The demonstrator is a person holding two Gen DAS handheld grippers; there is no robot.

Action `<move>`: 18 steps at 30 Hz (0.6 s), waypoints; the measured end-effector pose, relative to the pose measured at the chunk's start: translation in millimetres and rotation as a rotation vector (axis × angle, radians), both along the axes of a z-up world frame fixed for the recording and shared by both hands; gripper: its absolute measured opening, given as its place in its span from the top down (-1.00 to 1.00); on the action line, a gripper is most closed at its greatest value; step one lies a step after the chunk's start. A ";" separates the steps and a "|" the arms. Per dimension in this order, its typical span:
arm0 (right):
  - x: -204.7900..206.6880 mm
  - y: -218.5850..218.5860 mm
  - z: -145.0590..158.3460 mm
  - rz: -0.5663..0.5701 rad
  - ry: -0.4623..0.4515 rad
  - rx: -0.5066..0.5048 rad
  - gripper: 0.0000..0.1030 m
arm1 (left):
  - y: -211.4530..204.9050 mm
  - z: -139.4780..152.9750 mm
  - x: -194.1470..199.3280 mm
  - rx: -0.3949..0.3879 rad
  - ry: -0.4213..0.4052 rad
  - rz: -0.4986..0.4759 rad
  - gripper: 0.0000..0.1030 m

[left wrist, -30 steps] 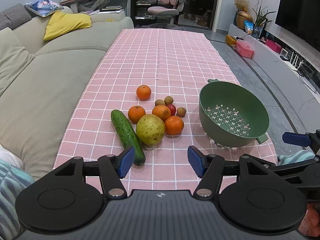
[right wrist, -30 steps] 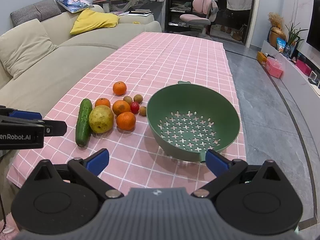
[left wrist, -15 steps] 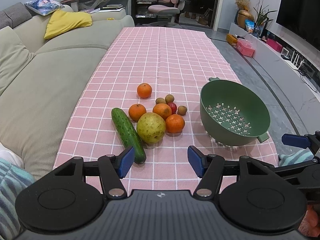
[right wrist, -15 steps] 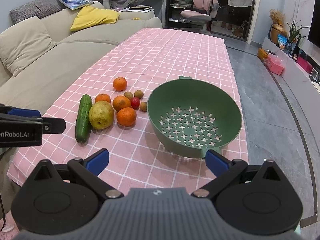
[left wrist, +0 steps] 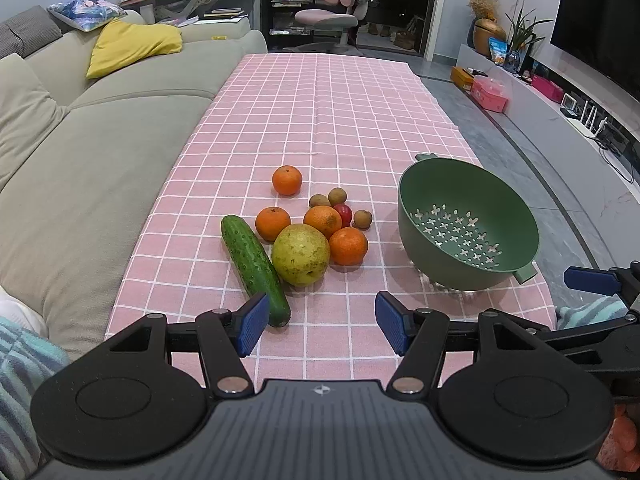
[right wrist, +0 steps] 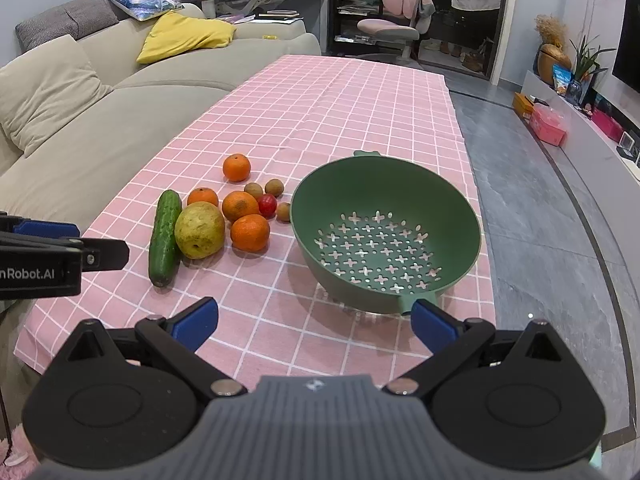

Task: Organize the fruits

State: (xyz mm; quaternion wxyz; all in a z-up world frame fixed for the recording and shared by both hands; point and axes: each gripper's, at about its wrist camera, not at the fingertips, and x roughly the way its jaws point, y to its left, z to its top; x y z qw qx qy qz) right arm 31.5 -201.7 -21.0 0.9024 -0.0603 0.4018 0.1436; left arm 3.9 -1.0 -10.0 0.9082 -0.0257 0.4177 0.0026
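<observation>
Two hand-held grippers, left point(left wrist: 322, 322) and right point(right wrist: 314, 320), jaws wide, empty, cucumber point(left wrist: 255, 263) lying lengthwise, near end toward left gripper

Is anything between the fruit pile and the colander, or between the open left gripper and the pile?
Nothing visible does. Bare pink cloth separates the pile from the empty colander. The left gripper is open with only cloth ahead; the cucumber and pear lie nearest it.

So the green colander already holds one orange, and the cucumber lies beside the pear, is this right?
Not quite. The green colander is empty, as the right wrist view shows: all four oranges sit on the tablecloth. The cucumber does lie beside the pear.
</observation>
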 end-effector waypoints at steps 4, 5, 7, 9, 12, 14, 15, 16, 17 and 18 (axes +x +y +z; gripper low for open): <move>0.2 -1.2 -0.5 -0.005 0.002 0.003 -0.92 | 0.0 -0.2 -0.1 0.000 0.001 0.000 -0.40; 0.1 -1.3 -0.7 -0.005 0.002 0.003 -0.92 | 0.1 -0.2 -0.1 0.000 0.000 0.000 -0.40; 0.2 -1.4 -0.8 -0.005 0.002 0.003 -0.92 | 0.2 -0.9 -0.1 -0.001 0.002 -0.001 -0.40; 0.6 -1.4 -0.9 -0.005 0.007 0.002 -0.92 | 0.3 -1.1 0.0 -0.001 0.001 -0.001 -0.40; 0.2 -1.4 -1.1 -0.006 0.007 0.003 -0.92 | 0.1 -1.1 0.0 -0.001 0.002 -0.001 -0.40; 0.3 -1.4 -1.1 -0.006 0.007 0.003 -0.92 | 0.2 -1.8 -0.5 -0.001 0.002 -0.002 -0.40; 0.5 -1.7 -1.1 -0.007 0.007 0.004 -0.92 | 0.0 -2.1 -0.7 0.000 0.003 -0.002 -0.40; 0.8 -2.3 -1.3 -0.008 0.008 0.005 -0.92 | -0.2 -2.6 -0.5 0.000 0.004 -0.003 -0.40; 1.1 -2.4 -1.6 -0.009 0.009 0.007 -0.92 | -0.3 -2.8 -0.6 0.000 0.005 -0.004 -0.40; 1.3 -2.4 -1.7 -0.010 0.010 0.007 -0.92 | -0.3 -2.8 -0.6 0.000 0.005 -0.003 -0.40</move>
